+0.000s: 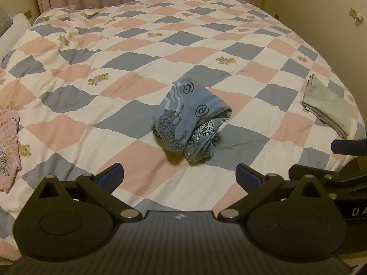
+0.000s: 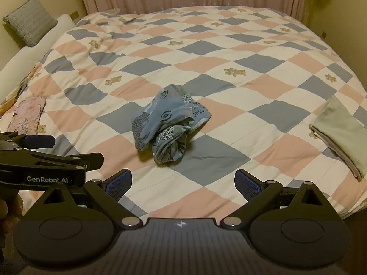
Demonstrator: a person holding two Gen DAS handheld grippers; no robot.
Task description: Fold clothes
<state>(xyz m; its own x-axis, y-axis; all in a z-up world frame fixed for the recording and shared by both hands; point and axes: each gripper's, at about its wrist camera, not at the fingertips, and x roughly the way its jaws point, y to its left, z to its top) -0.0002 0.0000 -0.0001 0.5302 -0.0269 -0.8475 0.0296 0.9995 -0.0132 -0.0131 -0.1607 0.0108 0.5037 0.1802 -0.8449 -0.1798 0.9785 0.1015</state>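
Blue patterned garment [image 1: 190, 121] lies crumpled mid-bed, unfolded; grey folded piece [image 1: 325, 107] far right; pink clothes [image 1: 8, 149] left; left gripper [image 1: 180, 175] and right gripper [image 2: 183, 183] jaws wide apart, empty.

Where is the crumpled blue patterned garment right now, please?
The crumpled blue patterned garment lies mid-bed on the checkered quilt, ahead of both open grippers.

left tool [image 1: 179, 175] – black, blue pads | right tool [image 2: 183, 182] – same, silver screws
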